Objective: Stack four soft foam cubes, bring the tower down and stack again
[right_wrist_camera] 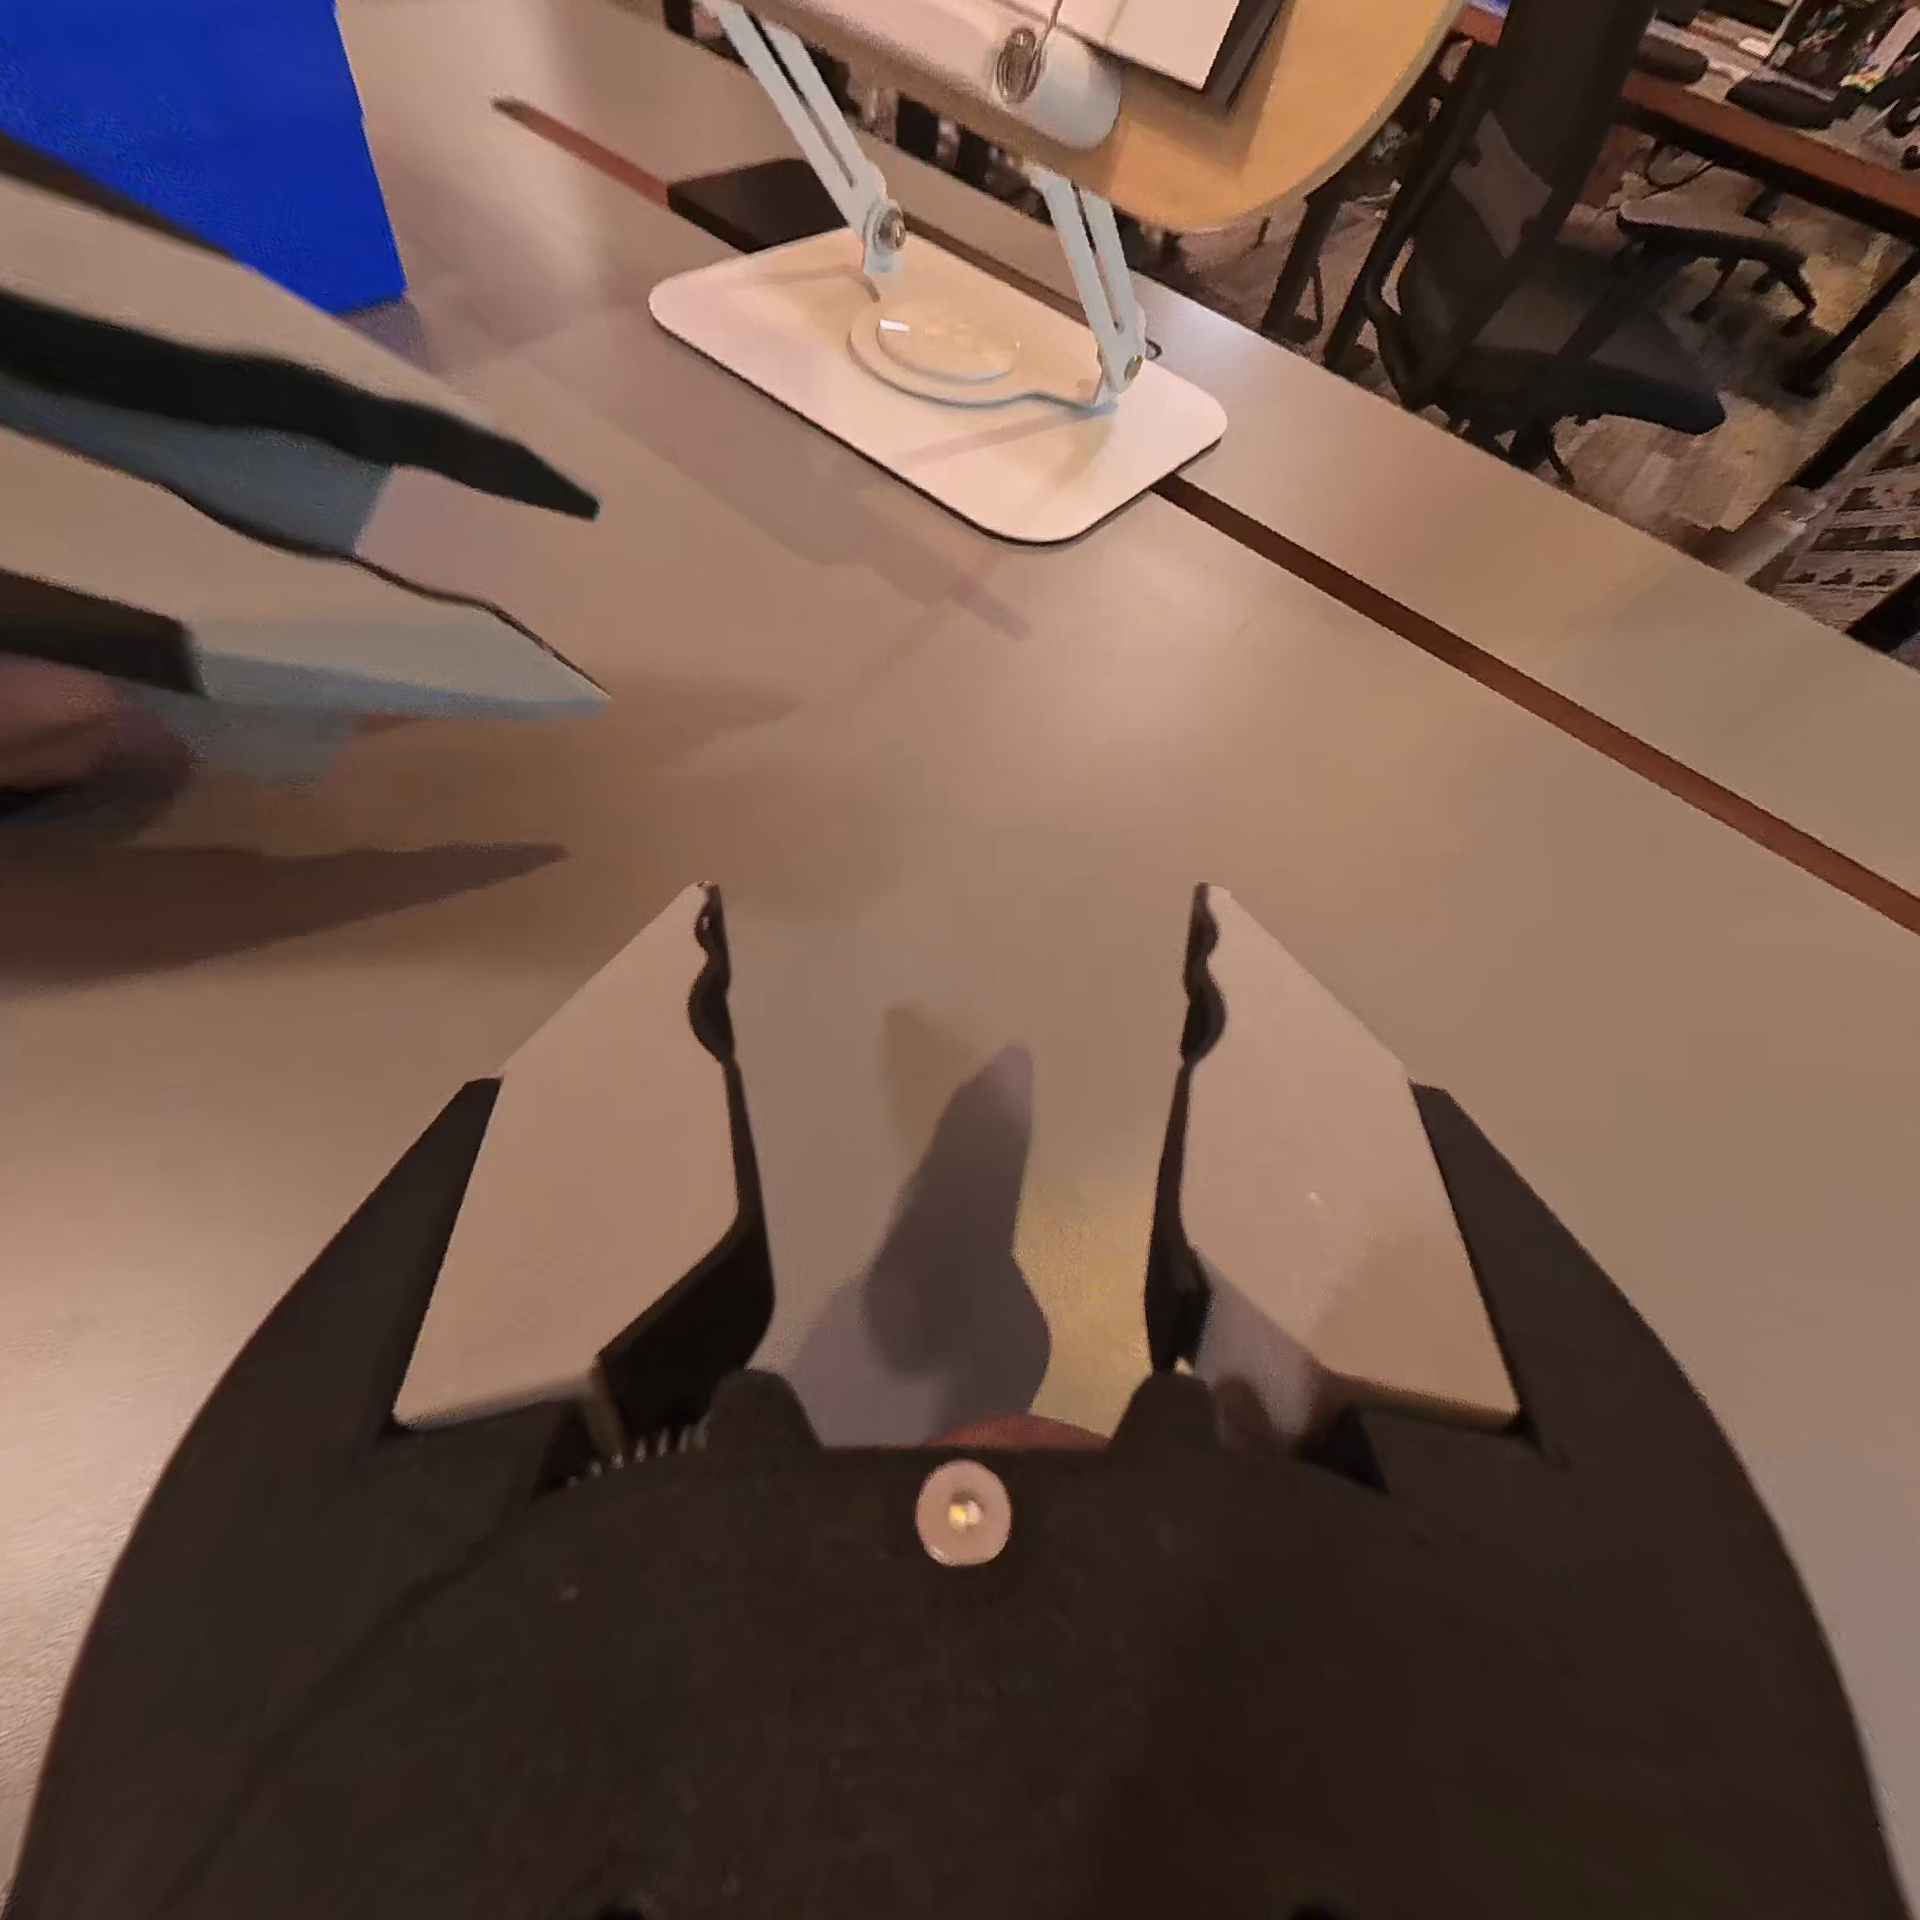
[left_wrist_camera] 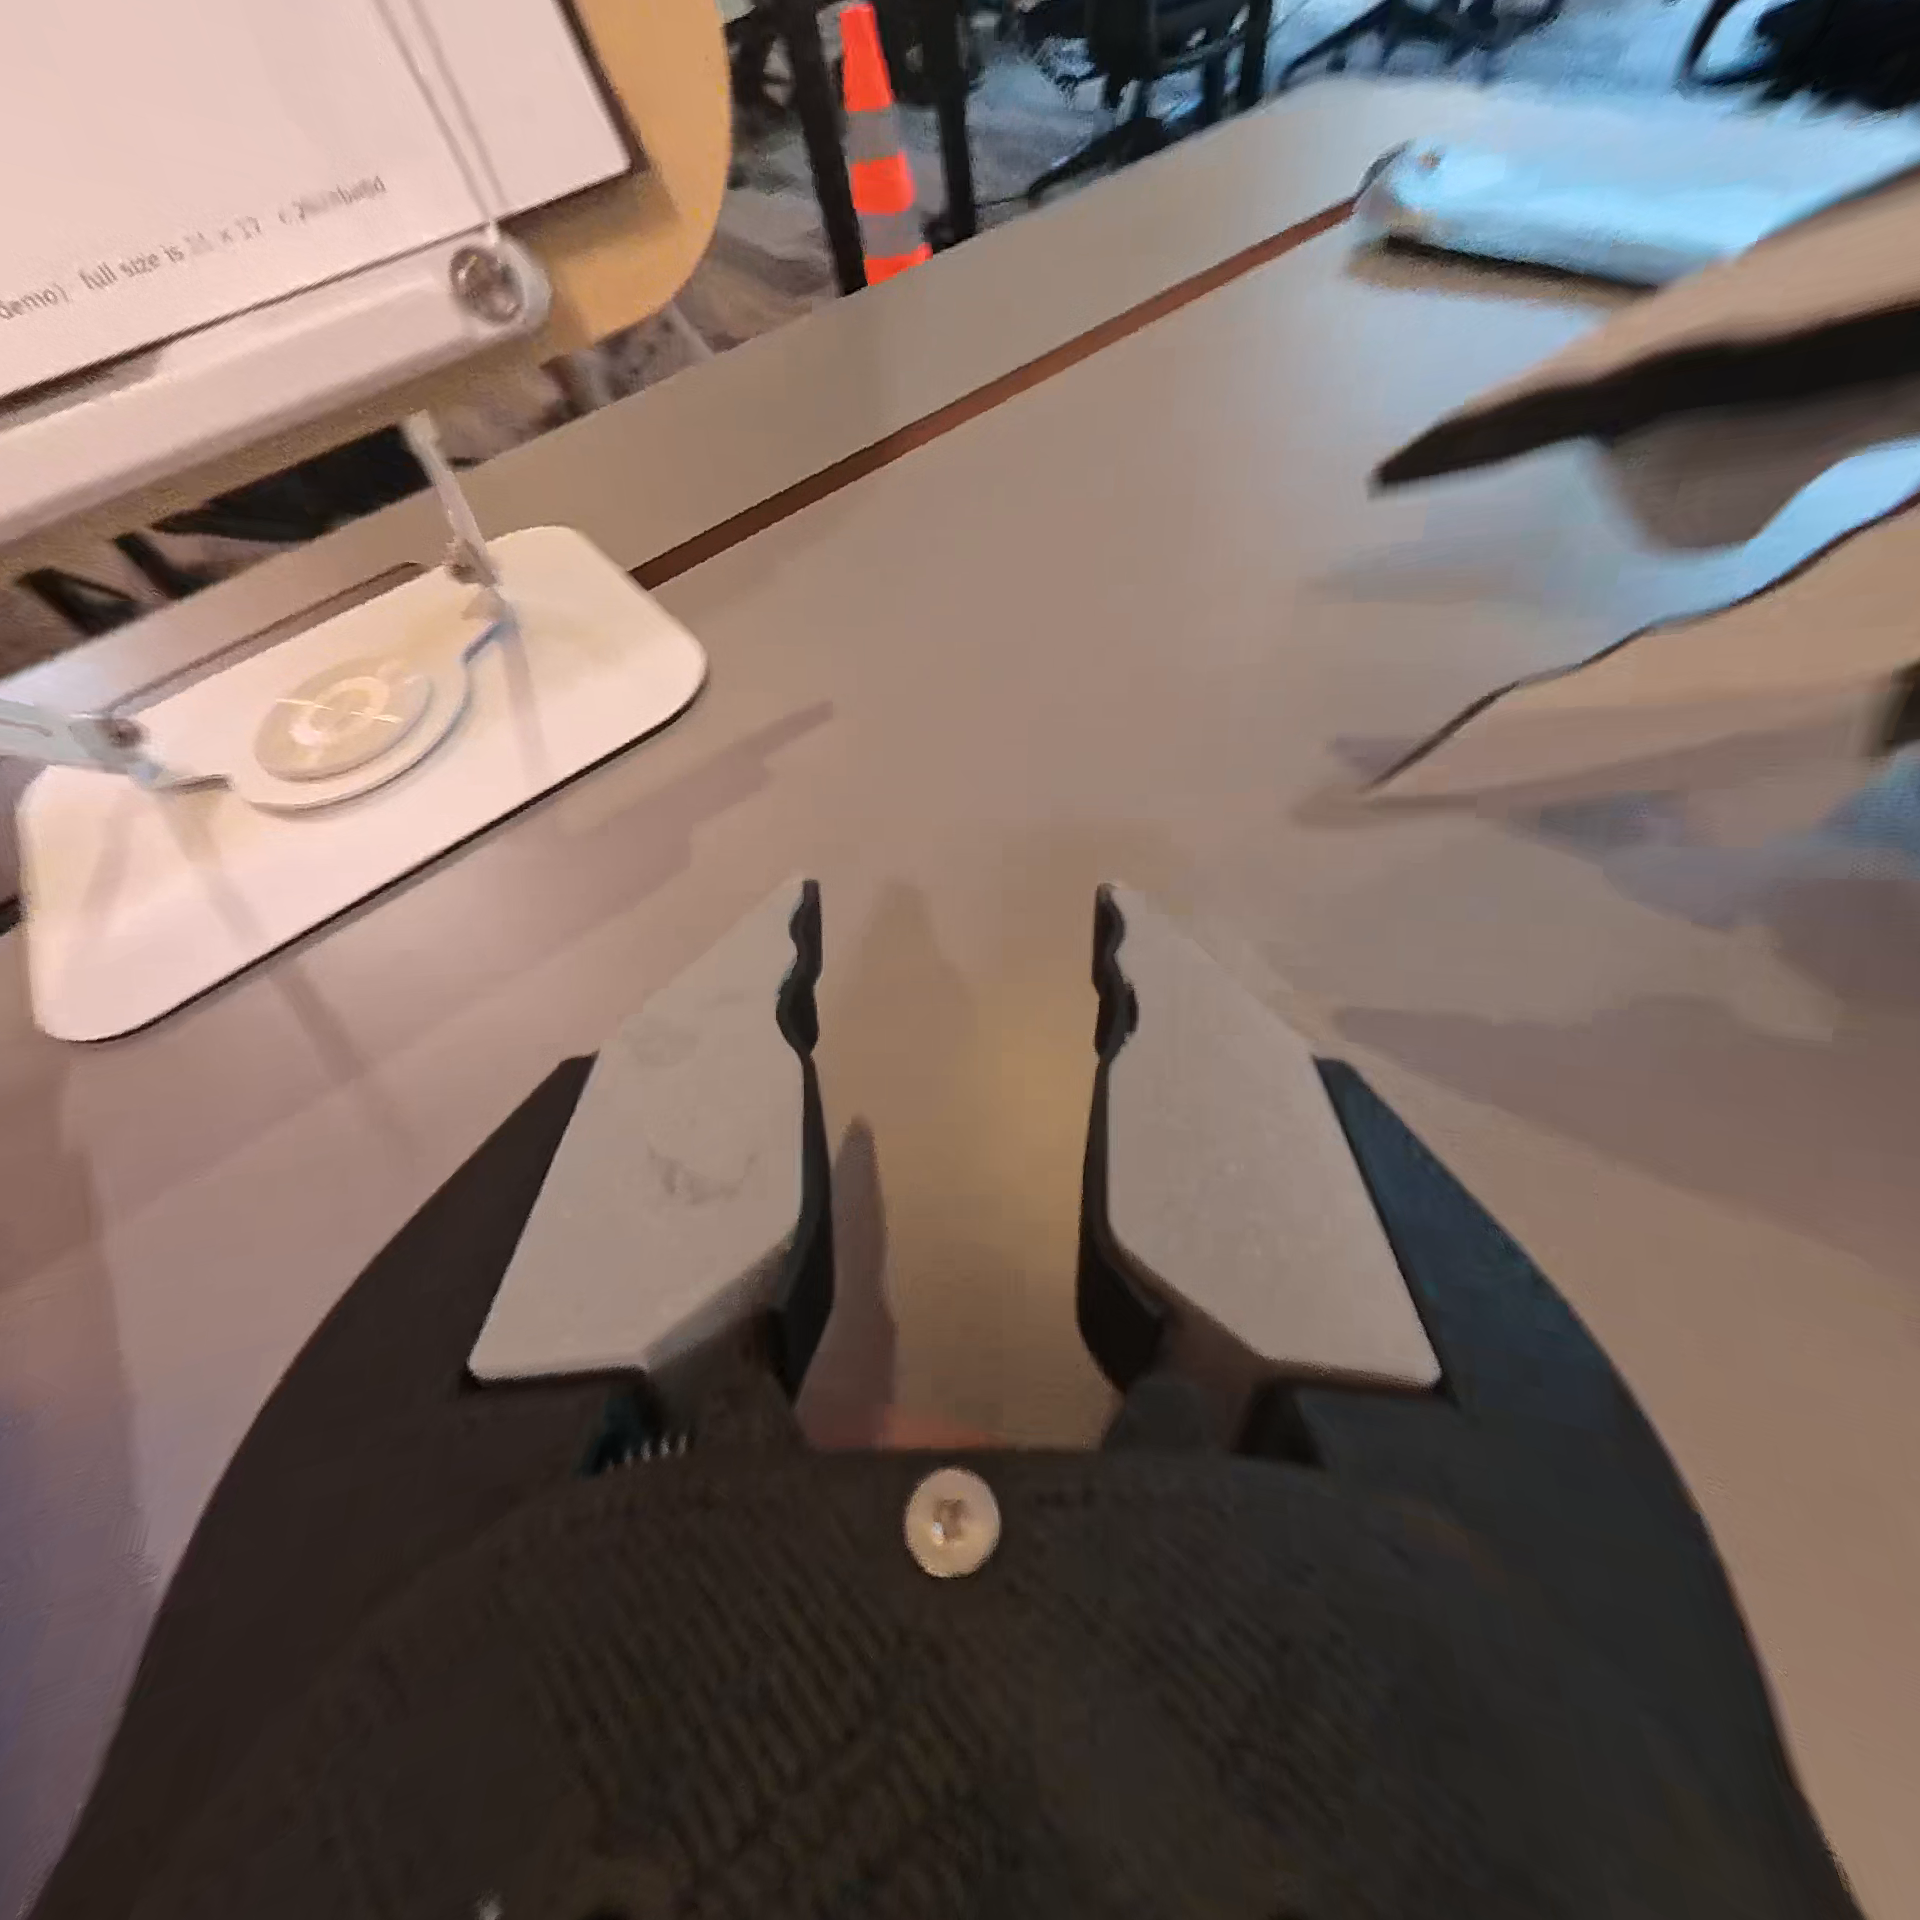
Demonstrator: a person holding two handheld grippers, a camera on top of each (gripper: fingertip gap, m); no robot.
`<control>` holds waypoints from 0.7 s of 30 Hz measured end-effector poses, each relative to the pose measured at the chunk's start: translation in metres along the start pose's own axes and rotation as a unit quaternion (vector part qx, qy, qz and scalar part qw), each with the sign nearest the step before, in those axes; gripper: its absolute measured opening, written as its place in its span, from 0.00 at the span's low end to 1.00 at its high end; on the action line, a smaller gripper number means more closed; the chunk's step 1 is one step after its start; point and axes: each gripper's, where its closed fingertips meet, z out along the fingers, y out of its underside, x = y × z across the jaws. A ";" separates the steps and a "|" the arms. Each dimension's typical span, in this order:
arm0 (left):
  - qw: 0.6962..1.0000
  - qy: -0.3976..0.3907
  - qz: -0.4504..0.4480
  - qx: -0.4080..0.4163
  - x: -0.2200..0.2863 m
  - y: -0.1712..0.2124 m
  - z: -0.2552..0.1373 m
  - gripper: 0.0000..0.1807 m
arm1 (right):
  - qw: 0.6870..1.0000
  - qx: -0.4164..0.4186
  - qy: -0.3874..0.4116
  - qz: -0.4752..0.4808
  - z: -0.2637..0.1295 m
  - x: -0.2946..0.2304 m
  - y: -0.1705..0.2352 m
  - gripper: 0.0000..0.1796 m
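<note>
- Left gripper (left_wrist_camera: 956,935) and right gripper (right_wrist_camera: 951,935) hover released and empty over the grey table (right_wrist_camera: 1039,727).
- No foam cubes visible; neither claw is demonstrably nearer.
- White stand (right_wrist_camera: 935,395) at twelve o'clock.

An office or lab: long benches (right_wrist_camera: 1351,831), swivel chairs (right_wrist_camera: 1579,343) beyond the far edge, a traffic cone (left_wrist_camera: 878,156), a white stand (right_wrist_camera: 935,384).

grey table (right_wrist_camera: 1143,727), white stand base (right_wrist_camera: 1091,447), orange cone (left_wrist_camera: 878,156)
</note>
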 end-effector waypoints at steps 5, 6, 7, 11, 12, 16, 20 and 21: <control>1.000 -0.014 -0.001 0.021 -0.013 0.000 -0.010 0.28 | 0.998 0.009 -0.033 0.056 -0.002 -0.004 -0.001 0.53; 1.000 -0.006 -0.005 0.018 -0.010 0.000 -0.009 0.28 | 0.997 0.010 -0.043 0.061 -0.002 -0.006 -0.001 0.50; 1.000 0.000 -0.007 0.012 -0.007 0.002 -0.008 0.28 | 0.996 0.009 -0.054 0.065 -0.002 -0.009 0.000 0.46; 1.000 0.001 0.005 -0.006 -0.004 0.007 -0.005 0.31 | 0.991 0.017 -0.080 0.110 -0.003 -0.013 -0.001 0.41; 1.000 0.002 0.007 -0.008 -0.003 0.007 -0.004 0.31 | 0.989 0.021 -0.090 0.117 -0.004 -0.015 -0.002 0.39; 1.000 0.007 0.008 -0.021 -0.002 0.011 -0.003 0.31 | 0.989 0.022 -0.094 0.109 -0.001 -0.017 0.002 0.35; 1.000 0.004 -0.003 -0.017 -0.005 0.010 -0.004 0.30 | 0.991 0.012 -0.089 0.098 0.002 -0.018 0.004 0.38; 1.000 0.003 -0.006 -0.016 -0.006 0.010 -0.004 0.30 | 0.992 0.013 -0.088 0.093 0.002 -0.019 0.003 0.38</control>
